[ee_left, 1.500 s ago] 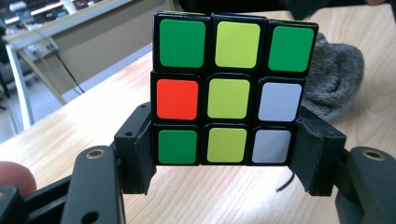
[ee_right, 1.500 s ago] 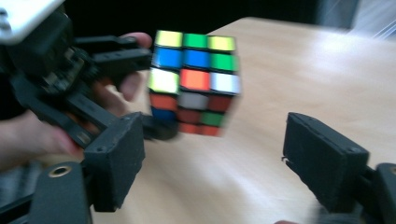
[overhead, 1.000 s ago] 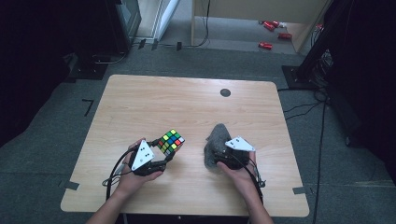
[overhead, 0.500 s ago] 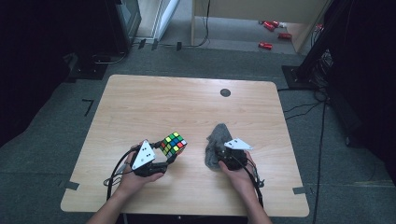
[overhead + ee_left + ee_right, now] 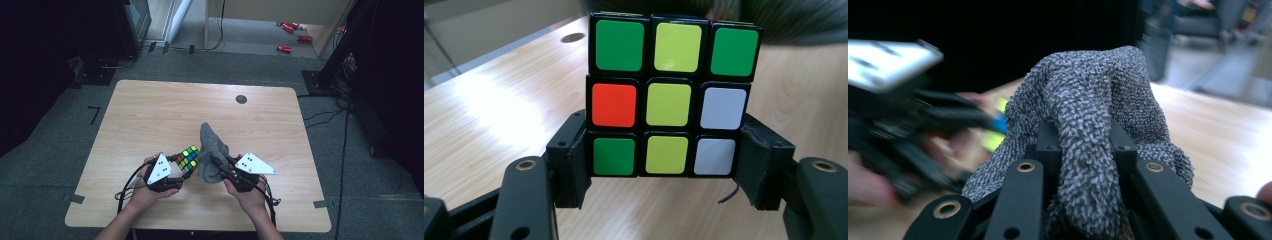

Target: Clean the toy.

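Near the table's (image 5: 150,110) front edge, centre: puzzle cube (image 5: 187,158), clamped at its lower row between the left gripper (image 5: 664,165) jaws, raised off the wood. Immediately right of it, nearly touching: grey cloth (image 5: 212,150), long axis upright, bunched and pinched in the right gripper (image 5: 1083,165), whose jaws have just closed on it.

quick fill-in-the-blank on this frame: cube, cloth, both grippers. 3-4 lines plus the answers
1. The left gripper clamps the ____ at its sides.
2. The right gripper is shut on the grey ____.
3. In the left gripper view, the middle column of the cube face is all ____.
4. Near the far edge of the table sits a small dark ____.

Missing words: cube; cloth; yellow; round spot
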Motion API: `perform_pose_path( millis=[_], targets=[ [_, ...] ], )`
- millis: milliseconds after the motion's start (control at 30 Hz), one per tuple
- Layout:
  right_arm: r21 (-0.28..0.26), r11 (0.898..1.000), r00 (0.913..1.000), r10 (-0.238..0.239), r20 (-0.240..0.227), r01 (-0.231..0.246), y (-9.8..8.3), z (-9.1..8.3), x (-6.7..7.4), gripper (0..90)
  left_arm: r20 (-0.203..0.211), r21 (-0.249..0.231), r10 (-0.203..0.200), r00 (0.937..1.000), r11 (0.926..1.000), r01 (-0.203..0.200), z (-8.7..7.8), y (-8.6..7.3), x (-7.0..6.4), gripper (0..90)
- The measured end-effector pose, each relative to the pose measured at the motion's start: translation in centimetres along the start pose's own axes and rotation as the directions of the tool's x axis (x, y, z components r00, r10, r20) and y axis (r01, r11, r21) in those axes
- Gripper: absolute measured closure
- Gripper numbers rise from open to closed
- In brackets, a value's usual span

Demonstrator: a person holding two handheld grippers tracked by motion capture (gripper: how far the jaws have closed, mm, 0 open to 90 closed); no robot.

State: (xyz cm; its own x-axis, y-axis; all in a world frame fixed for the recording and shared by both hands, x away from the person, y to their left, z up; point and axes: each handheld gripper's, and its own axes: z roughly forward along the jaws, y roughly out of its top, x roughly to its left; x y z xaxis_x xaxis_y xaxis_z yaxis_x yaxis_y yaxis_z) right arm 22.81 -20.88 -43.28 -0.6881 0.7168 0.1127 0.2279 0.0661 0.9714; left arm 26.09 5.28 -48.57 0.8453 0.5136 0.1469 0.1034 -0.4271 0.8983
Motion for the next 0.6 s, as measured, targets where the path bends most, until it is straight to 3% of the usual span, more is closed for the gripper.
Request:
perform_pose_path(
  millis=[67, 200, 267, 367, 467, 533, 600],
  targets=[
    [-0.001, 1.000, 0.9988, -0.003, -0.048, 0.003, 0.1, 0.3, 0.9, 75.3, 0.017, 0.002, 0.033, 0.9993, 0.9995, -0.033, 0.2, 0.2, -0.7, 34.2],
    [0.039, 0.999, 0.9978, -0.012, -0.065, 0.015, -0.5, 1.2, 1.7, 75.3, 0.027, -0.013, 0.085, 0.9960, 0.9963, -0.085, 0.0, 0.5, -1.5, 34.3],
    [0.039, 0.999, 0.9987, 0.011, -0.050, -0.009, -0.7, 1.1, 1.1, 75.2, 0.027, -0.030, 0.080, 0.9965, 0.9964, -0.079, -0.2, 0.5, -1.4, 34.3],
    [0.064, 0.998, 0.9991, -0.002, 0.043, 0.000, -1.1, 0.9, -0.1, 75.2, 0.031, -0.050, 0.073, 0.9969, 0.9962, -0.071, -0.6, 0.7, -1.2, 34.3],
    [0.087, 0.994, 0.9942, 0.057, 0.091, -0.065, -1.5, 0.7, -1.4, 75.1, 0.034, -0.051, 0.065, 0.9973, 0.9967, -0.064, -0.5, 0.6, -1.1, 34.3],
    [0.063, 0.995, 0.9946, 0.074, 0.073, -0.079, -1.3, 0.5, -1.5, 75.1, 0.034, -0.041, 0.065, 0.9973, 0.9971, -0.063, -0.4, 0.6, -1.1, 34.4],
    [0.030, 0.997, 0.9976, 0.066, 0.022, -0.067, -0.7, 0.2, -0.8, 75.0, 0.038, -0.026, 0.063, 0.9973, 0.9977, -0.062, -0.1, 0.5, -1.2, 34.3]
  ],
)
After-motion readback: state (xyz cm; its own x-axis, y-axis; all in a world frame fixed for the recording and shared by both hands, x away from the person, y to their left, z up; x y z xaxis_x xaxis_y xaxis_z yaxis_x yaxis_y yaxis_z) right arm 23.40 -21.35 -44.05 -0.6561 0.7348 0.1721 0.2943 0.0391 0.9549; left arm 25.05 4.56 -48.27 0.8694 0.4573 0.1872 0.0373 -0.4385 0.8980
